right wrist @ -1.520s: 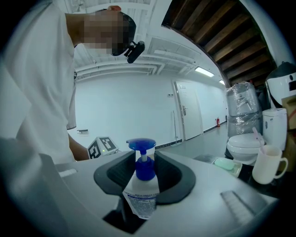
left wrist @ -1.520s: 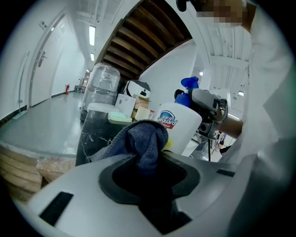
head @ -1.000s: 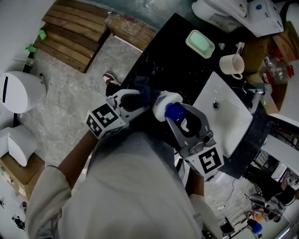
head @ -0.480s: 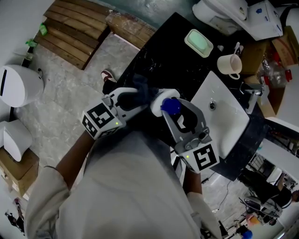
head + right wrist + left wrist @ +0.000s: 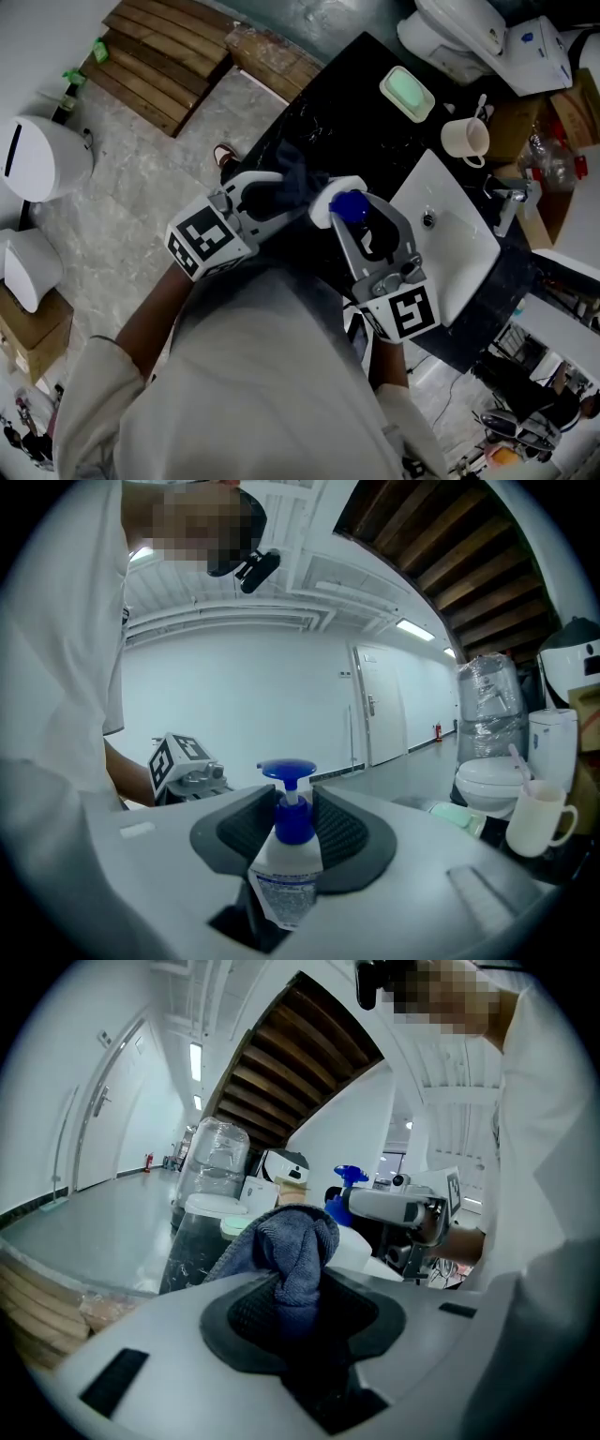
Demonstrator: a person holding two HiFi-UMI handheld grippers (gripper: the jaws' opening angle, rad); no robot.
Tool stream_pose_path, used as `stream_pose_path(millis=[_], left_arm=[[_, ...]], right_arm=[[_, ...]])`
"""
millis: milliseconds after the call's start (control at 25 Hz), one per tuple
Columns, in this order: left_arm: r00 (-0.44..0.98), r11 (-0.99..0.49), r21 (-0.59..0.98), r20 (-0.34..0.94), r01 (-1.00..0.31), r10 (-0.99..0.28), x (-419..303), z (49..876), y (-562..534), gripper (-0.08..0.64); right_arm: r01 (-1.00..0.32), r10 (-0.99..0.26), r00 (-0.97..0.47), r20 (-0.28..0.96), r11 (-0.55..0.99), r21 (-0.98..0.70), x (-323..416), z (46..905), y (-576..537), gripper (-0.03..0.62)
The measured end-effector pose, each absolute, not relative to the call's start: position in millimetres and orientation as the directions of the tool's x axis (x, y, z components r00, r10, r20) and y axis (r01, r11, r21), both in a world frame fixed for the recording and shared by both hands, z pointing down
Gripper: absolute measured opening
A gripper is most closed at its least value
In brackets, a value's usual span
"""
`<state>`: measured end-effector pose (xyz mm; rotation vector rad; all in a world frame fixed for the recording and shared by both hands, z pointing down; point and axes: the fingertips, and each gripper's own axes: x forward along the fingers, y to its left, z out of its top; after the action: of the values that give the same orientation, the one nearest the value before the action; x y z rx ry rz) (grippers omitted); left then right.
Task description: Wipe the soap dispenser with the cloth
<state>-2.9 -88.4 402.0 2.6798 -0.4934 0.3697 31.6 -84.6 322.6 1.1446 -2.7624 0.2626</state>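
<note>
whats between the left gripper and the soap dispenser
Only the cloth, pinched by the fingers of the left gripper and bunched out toward the soap dispenser. The head view shows this.

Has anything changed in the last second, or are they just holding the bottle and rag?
Hardly anything. The left gripper, shut on the cloth, seems to have shifted slightly beside the soap dispenser. The right gripper kept its hold on the dispenser; nothing was picked up or released.
</note>
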Motion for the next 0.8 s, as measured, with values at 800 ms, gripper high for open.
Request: stream_pose_path(millis=[800], left_arm=[[0.927, -0.881, 0.302, 0.212, -0.363, -0.31, 3.7, 348.0, -96.5, 0.118]], right_arm=[[-0.805, -0.789, -0.585, 0.189, 0.593, -0.014, 46.0, 324.3, -108.4, 0.121]])
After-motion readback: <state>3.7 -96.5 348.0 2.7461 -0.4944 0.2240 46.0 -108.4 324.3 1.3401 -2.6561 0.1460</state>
